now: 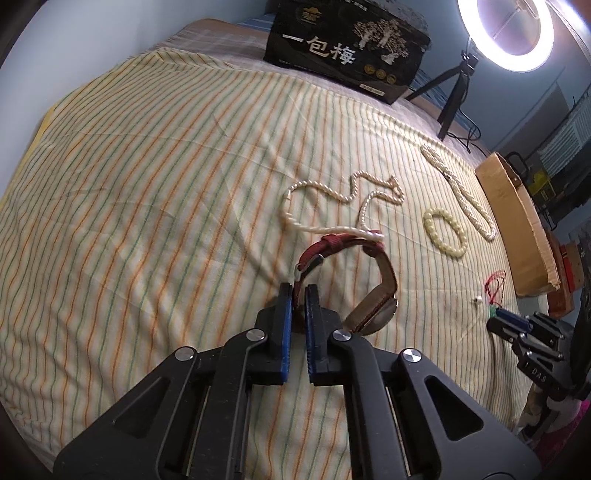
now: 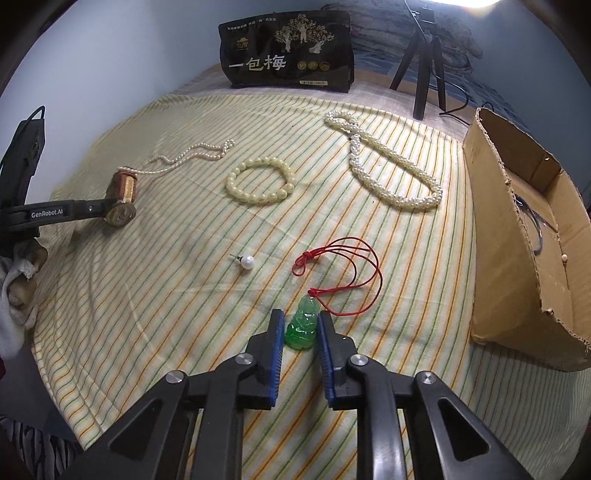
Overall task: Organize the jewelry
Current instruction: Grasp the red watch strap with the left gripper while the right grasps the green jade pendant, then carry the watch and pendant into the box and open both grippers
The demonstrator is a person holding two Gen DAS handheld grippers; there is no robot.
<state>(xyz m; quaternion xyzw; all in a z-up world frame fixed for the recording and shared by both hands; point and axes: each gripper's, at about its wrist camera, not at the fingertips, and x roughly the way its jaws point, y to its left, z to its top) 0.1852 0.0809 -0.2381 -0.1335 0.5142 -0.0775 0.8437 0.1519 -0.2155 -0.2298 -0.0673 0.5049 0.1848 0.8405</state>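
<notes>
My left gripper (image 1: 299, 291) is shut on the red strap of a wristwatch (image 1: 354, 280) and holds it just above the striped cloth; the watch also shows in the right wrist view (image 2: 122, 201). A thin pearl necklace (image 1: 332, 203) lies beyond it. My right gripper (image 2: 301, 321) is open around a green jade pendant (image 2: 302, 326) on a red cord (image 2: 351, 269); its pads stand on either side, close to the pendant. A bead bracelet (image 2: 260, 181), a thick pearl necklace (image 2: 391, 173) and a pearl stud (image 2: 246, 261) lie on the cloth.
An open cardboard box (image 2: 517, 236) stands at the right edge of the bed, with some items inside. A black bag (image 2: 288, 51) with Chinese lettering and a tripod (image 2: 424, 66) with a ring light (image 1: 513, 33) stand at the back.
</notes>
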